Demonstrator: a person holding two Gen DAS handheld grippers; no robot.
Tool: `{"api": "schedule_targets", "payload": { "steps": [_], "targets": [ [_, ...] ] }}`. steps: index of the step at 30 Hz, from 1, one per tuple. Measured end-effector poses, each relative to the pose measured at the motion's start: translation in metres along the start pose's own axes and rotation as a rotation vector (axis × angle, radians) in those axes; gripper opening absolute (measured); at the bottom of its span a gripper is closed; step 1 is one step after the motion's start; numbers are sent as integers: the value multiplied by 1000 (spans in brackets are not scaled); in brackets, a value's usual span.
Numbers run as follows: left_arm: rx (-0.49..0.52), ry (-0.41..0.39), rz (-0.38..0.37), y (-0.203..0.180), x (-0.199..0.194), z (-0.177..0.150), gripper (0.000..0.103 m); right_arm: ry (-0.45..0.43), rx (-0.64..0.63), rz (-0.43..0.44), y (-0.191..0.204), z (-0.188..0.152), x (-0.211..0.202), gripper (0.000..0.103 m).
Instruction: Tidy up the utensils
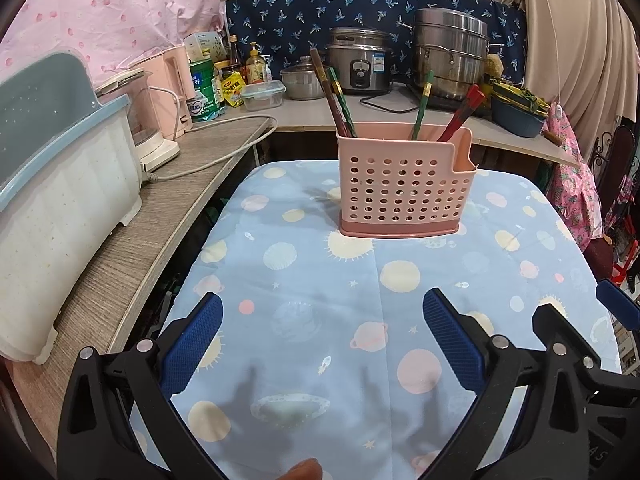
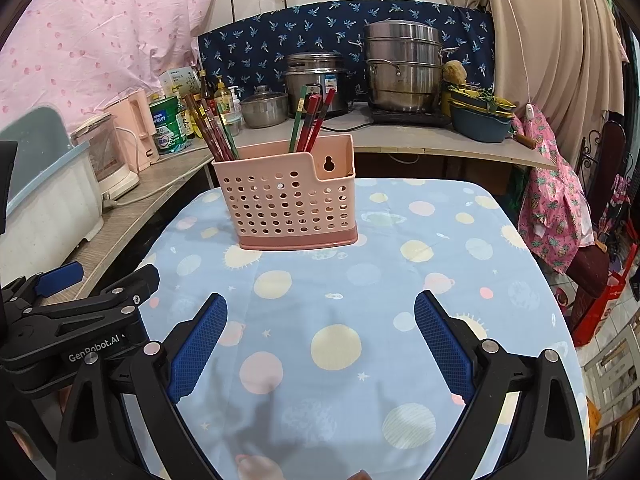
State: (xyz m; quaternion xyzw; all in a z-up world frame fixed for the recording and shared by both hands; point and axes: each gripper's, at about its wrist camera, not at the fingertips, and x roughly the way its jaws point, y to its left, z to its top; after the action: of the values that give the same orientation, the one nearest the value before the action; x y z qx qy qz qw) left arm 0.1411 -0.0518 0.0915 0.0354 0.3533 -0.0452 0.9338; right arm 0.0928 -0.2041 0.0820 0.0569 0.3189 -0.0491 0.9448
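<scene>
A pink perforated utensil holder (image 1: pixel 402 184) stands upright on the blue planet-print tablecloth (image 1: pixel 320 280), at the far middle of the table. Several red, brown and green chopsticks (image 1: pixel 334 92) stick up from it, some at its left end and some (image 1: pixel 460 110) at its right. It also shows in the right wrist view (image 2: pixel 288 200) with its chopsticks (image 2: pixel 214 132). My left gripper (image 1: pixel 322 316) is open and empty, held above the cloth in front of the holder. My right gripper (image 2: pixel 320 316) is open and empty, beside the left one.
A grey counter (image 1: pixel 132 240) on the left bears a white and blue dish rack (image 1: pixel 60 200), a blender and a cable. The back counter holds a rice cooker (image 1: pixel 360 64), steel pots (image 1: pixel 450 52), jars and bowls. Pink cloth (image 2: pixel 556 208) hangs on the right.
</scene>
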Motion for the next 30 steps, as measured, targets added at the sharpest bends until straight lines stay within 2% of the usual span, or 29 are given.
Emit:
{"api": "schedule_targets", "payload": {
  "steps": [30],
  "targets": [
    [6, 7, -13, -1, 8, 3, 96, 3, 2, -5, -1, 1, 3, 91]
  ]
}}
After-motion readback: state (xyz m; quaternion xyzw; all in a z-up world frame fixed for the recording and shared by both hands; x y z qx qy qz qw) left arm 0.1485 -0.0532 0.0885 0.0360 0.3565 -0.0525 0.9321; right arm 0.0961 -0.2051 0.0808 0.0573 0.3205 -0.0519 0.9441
